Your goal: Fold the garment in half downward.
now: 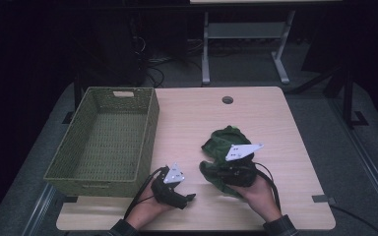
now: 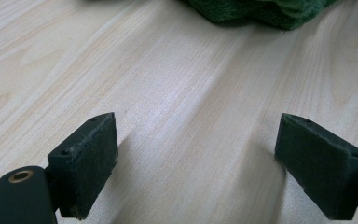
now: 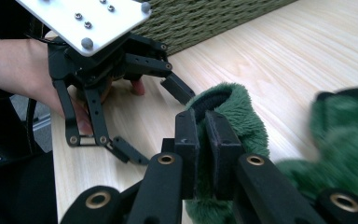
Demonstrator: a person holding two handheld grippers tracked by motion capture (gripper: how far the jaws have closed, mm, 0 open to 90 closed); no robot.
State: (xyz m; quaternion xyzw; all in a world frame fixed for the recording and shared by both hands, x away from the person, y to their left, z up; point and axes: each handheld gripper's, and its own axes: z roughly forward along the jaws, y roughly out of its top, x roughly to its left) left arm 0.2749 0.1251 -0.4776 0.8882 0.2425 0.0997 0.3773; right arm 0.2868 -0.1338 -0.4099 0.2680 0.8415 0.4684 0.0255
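A dark green fleece garment [image 1: 225, 145] lies crumpled on the wooden table right of centre. My right gripper [image 3: 202, 140] is shut on a fold of this green garment [image 3: 240, 112] at its near edge; in the high view the right gripper [image 1: 215, 173] sits at the cloth's front. My left gripper [image 1: 193, 197] rests low on the table to the left of the cloth, open, nothing between its pads [image 2: 86, 158]. The garment's edge [image 2: 261, 11] lies beyond them. The left gripper [image 3: 161, 121] also shows in the right gripper view, jaws spread.
A green woven basket [image 1: 147, 135] stands on the left part of the table. A cable hole [image 1: 227, 100] sits near the table's [image 1: 187, 118] far edge. A desk frame stands on the floor behind.
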